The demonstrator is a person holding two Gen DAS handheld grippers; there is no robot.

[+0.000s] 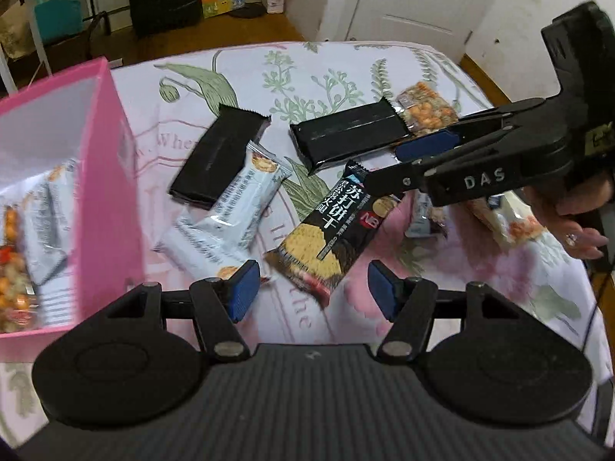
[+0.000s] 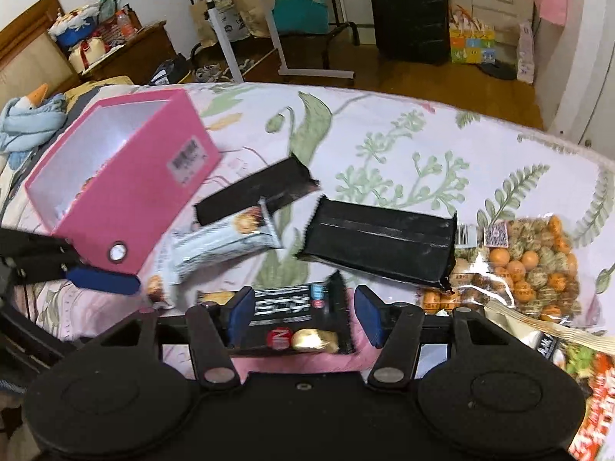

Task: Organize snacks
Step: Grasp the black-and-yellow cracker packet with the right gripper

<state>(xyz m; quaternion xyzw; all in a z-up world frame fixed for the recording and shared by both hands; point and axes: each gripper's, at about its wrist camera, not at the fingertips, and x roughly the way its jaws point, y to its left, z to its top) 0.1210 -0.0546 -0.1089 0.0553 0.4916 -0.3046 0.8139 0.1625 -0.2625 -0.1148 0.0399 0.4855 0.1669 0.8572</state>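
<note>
A black soda-cracker pack (image 1: 338,230) lies on the flowered cloth (image 1: 307,65). My left gripper (image 1: 313,292) hangs open over its near end, and neither pad touches it. My right gripper (image 1: 399,165) reaches in from the right over the pack's far end. In the right wrist view the same pack (image 2: 292,319) shows between the spread pads of the right gripper (image 2: 305,315), which do not press on it. The pink box (image 1: 111,153) stands at the left with white packs and a nut bag inside.
Two plain black packs (image 1: 219,153) (image 1: 346,134), two white-blue packs (image 1: 246,192) (image 1: 203,246) and a clear nut bag (image 2: 530,261) lie around. A red-and-white bag (image 2: 588,384) sits at the near right. A hand (image 1: 576,226) holds the right gripper.
</note>
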